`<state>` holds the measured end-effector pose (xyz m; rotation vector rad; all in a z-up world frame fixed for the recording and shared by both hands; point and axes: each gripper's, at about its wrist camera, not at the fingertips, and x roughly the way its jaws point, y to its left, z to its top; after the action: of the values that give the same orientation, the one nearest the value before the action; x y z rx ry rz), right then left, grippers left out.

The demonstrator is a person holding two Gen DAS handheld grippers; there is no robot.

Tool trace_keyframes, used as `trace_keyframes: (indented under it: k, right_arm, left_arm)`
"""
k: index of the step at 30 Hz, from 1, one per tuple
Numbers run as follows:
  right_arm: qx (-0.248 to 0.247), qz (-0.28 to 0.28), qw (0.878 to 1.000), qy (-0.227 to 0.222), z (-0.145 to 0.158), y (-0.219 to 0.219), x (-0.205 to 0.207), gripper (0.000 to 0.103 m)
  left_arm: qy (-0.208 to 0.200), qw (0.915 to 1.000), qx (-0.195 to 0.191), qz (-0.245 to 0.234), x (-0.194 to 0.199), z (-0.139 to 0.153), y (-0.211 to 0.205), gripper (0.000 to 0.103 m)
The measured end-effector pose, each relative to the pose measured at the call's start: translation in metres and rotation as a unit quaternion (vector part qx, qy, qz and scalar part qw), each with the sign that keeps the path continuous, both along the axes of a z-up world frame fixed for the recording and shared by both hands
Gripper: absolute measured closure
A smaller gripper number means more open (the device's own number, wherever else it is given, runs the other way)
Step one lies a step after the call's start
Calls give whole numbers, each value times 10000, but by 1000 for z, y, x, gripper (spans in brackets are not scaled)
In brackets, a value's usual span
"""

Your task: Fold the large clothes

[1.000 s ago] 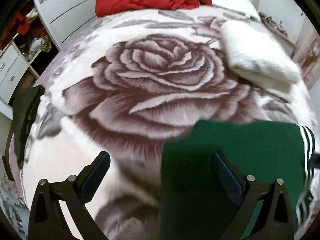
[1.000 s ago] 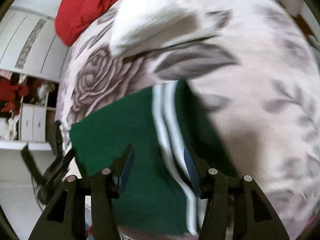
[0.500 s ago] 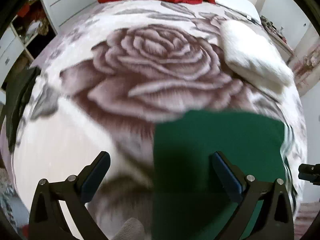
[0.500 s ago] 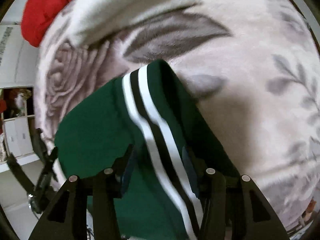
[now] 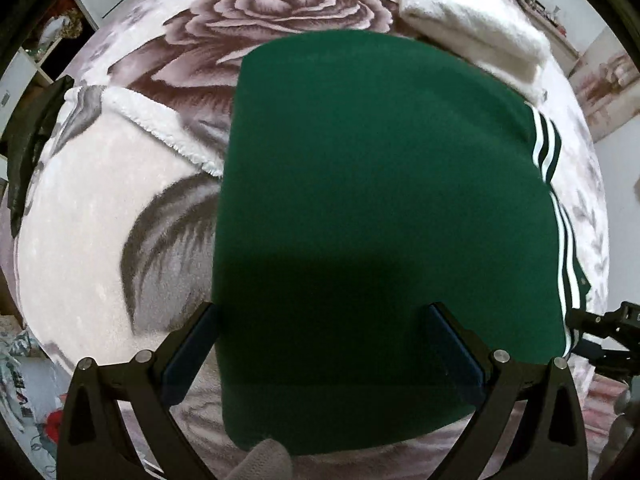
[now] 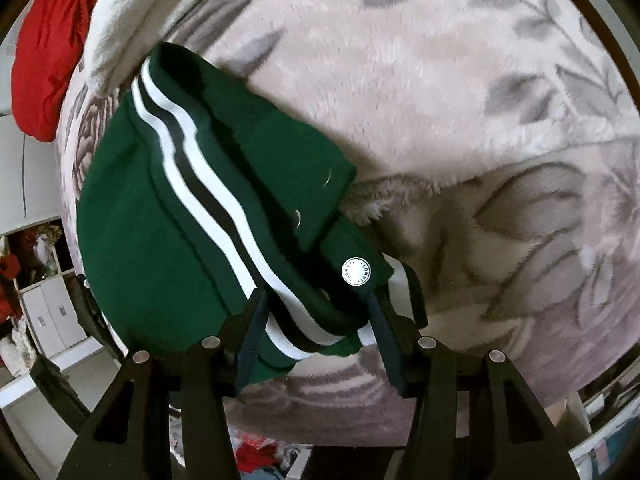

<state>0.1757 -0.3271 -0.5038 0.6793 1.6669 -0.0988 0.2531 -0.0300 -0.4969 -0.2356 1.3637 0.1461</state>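
Nearest in the left view, left gripper [image 5: 320,354] spread wide, fingers straddling the near hem of the green jacket [image 5: 380,208], clamped on nothing. Right gripper [image 6: 316,336] about half open around the jacket's striped ribbed edge [image 6: 208,200] at the near right corner; whether the pads actually pinch cloth, cannot tell. Since a second ago: jacket far larger in the left view, reaching well up over the rose print, and now lying flat as a compact rectangle on the rose blanket [image 5: 100,216] — by judgement, fold laid down, with squaring up or one more fold left. Thick, matte, fleece-like green knit, white and black ribbing, a round white snap button [image 6: 356,273] beside the right fingers. Plush, long-piled blanket, one corner flipped up left of the jacket. Farther off, a fluffy white folded throw [image 5: 472,36] just beyond the jacket; farthest, a crumpled red garment [image 6: 48,48].
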Motion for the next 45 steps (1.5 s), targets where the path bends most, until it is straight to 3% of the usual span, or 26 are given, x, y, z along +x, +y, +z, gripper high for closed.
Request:
trace_keyframes:
  k: [4,8,12,16,19,22,25,26,27,28,32,35,37,38,41,45]
  right_arm:
    - [29,-26,10000,-83,-10,2,-1,51]
    - [-362,337,9983,-294,1,7,-7,78]
    - [-401,400,9972,-495,23,5,-16,93]
    - [-396,562,9957,-629,45,-6,-27,97]
    - [-468,730,9956,-343,25,-6,-24,97]
    - [-389,974,9945,19,8,-3,-18,94]
    - [179,785,9968,-4,25,-19,-7,85]
    - [285,674,9973,-79,33,-26,-4,72]
    - [346,566,9975,-243,43,-32,-1,51]
    - [394,535,9970,-400,49,-35,3,44]
    - [741,853,9899,-851,41,-19,42,42]
    - [992,960,9886,-606,1,0,67,42]
    - [905,1013,9892,-554,-11,9,75,65]
    - [710,1053,9898,-645,-7,13,75,99]
    - [371,1132,9866,-1117,18,11,76,100]
    - [482,965,9937,-308,-3,2,90,99]
  left_arm:
    - [17,9998,117,131,0,0,0,0]
    - [7,9994,240,246,-1,0,0,0]
    - [5,9990,318,308,-3,-1,-1,0]
    - [27,9988,392,284,-6,-5,-1,0]
    - [110,9988,379,278,-8,-7,0,0]
    - [20,9984,517,215,-11,8,2,0]
    - [-195,9965,775,248,-14,27,14,0]
    - [-254,9956,856,290,-15,31,19,0]
    - [-313,9943,953,371,-15,35,27,0]
    - [-334,9935,993,443,-15,36,34,0]
    - [-210,9921,995,732,-10,26,60,0]
    - [-147,9917,946,853,-6,19,68,0]
    - [-171,9915,911,909,-4,19,73,0]
    - [-226,9914,886,934,0,20,78,0]
    - [-344,9909,862,978,10,27,87,0]
    - [-641,9907,734,948,39,33,107,0]
